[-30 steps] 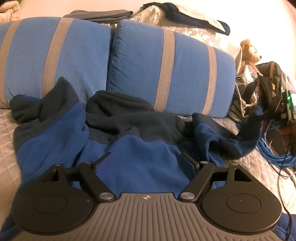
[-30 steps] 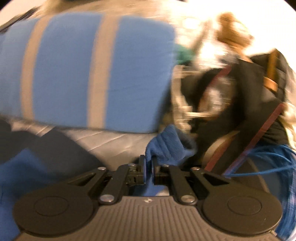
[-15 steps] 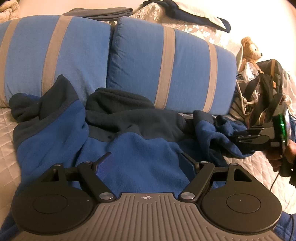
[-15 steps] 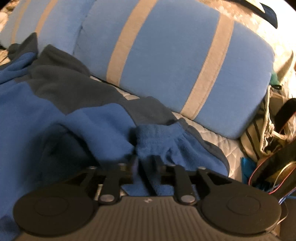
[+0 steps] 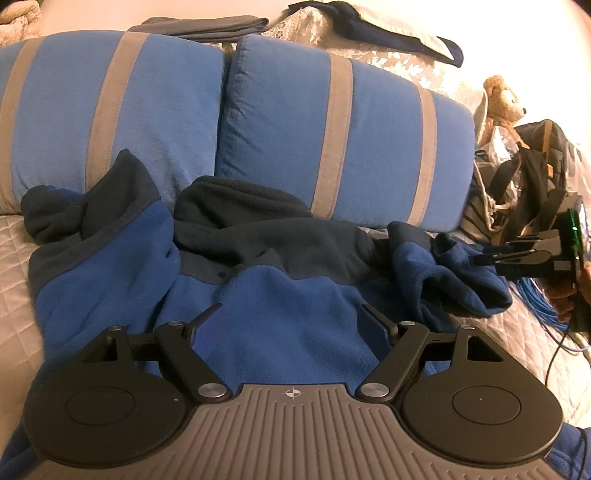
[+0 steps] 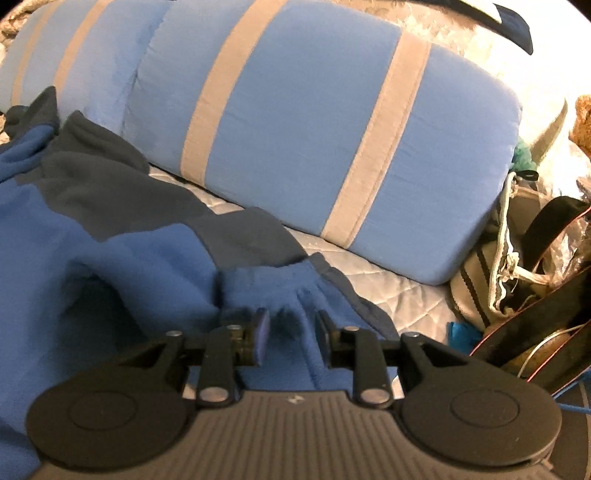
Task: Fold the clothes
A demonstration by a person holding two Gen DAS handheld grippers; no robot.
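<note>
A blue fleece jacket (image 5: 295, 295) with dark navy shoulders lies crumpled on the bed against the pillows. My left gripper (image 5: 291, 317) hovers low over its blue body, fingers spread wide, nothing pinched between them. The jacket's right sleeve (image 5: 454, 280) lies bunched on the cover. In the right wrist view my right gripper (image 6: 291, 325) straddles the sleeve cuff (image 6: 273, 284); its jaws are opening, and the cuff fabric lies between the pads without being pressed. From the left wrist view the right gripper (image 5: 480, 258) shows at the sleeve's end, with a hand behind it.
Two blue pillows with grey stripes (image 5: 332, 140) stand behind the jacket on a quilted grey cover (image 5: 14, 258). Folded dark clothes (image 5: 207, 26) rest on top. To the right sit a teddy bear (image 5: 502, 99), bags (image 5: 532, 173) and coiled blue cable (image 5: 535, 302).
My right gripper, shut on the sleeve cuff and held out to the right, swung in and down toward the jacket, then opened; the sleeve now lies slack. The left gripper stayed put.
</note>
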